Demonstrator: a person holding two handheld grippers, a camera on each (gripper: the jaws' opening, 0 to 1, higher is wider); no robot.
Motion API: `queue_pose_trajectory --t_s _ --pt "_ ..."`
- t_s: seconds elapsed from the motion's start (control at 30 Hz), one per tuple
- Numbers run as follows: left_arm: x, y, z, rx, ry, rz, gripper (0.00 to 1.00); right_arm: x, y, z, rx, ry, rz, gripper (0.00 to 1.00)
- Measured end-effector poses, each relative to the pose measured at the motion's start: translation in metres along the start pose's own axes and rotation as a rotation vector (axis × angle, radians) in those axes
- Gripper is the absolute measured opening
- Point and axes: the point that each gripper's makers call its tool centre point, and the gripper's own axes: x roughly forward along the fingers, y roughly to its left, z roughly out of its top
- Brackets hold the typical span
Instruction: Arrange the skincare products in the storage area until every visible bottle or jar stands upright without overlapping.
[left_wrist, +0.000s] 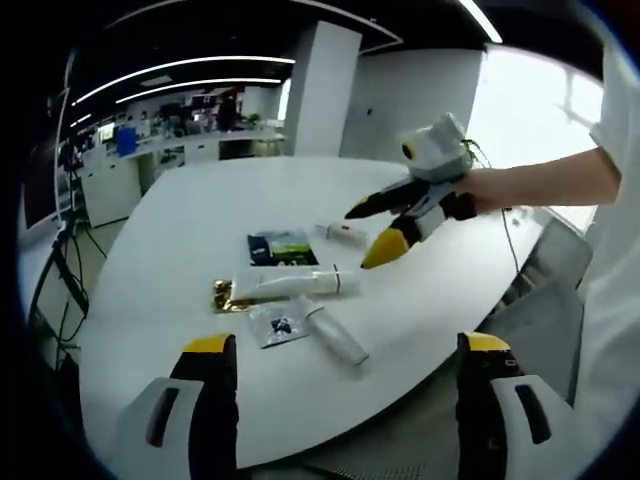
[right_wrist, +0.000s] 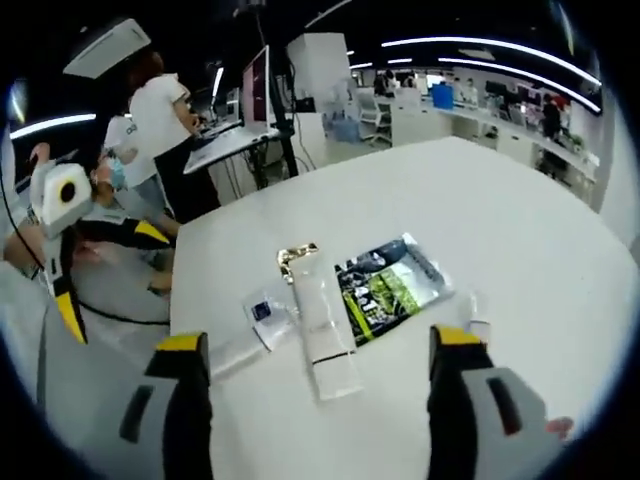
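Note:
Skincare items lie flat on the white table: a long white tube, a smaller white tube, a clear sachet, a gold piece, a dark green packet and a small red-capped tube. My left gripper hangs open near the table's edge, short of them. My right gripper hovers open over the far side, just right of the red-capped tube. The right gripper view shows the long tube, green packet, sachet and gold piece ahead of my open right gripper. My left gripper is at the left.
The table's rim curves close in front of my left gripper, with floor below. Desks, monitors and a white pillar stand beyond the table. Two people are at a desk off the table's far corner.

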Motion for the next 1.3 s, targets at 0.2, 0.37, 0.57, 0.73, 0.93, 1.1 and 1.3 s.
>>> queue_pose_trajectory --t_s 0.2,0.37,0.57,0.73,0.93,1.1,1.3 --pt "0.0 0.0 0.0 -0.008 0.002 -0.001 0.88 0.022 -0.006 0.01 -0.056 0.007 -0.011 0.75" --pt "0.0 0.0 0.0 -0.014 0.004 0.001 0.88 0.041 -0.004 0.014 -0.079 0.026 -0.003 0.71" --pt "-0.001 -0.001 0.0 -0.023 0.009 0.004 0.87 0.062 -0.001 0.009 -0.09 0.081 0.004 0.58" --pt "-0.001 -0.001 0.0 -0.031 0.01 0.008 0.87 0.073 0.002 0.005 -0.091 0.112 0.006 0.54" --pt "-0.002 0.003 -0.001 -0.044 0.011 0.015 0.86 0.087 0.001 0.007 -0.106 0.146 -0.002 0.5" --pt "-0.002 0.003 -0.001 -0.05 0.017 0.018 0.86 0.098 0.008 0.003 -0.045 0.214 0.003 0.46" --pt "-0.001 0.005 -0.003 -0.058 0.021 0.021 0.85 0.108 0.009 -0.008 -0.1 0.279 -0.015 0.44"
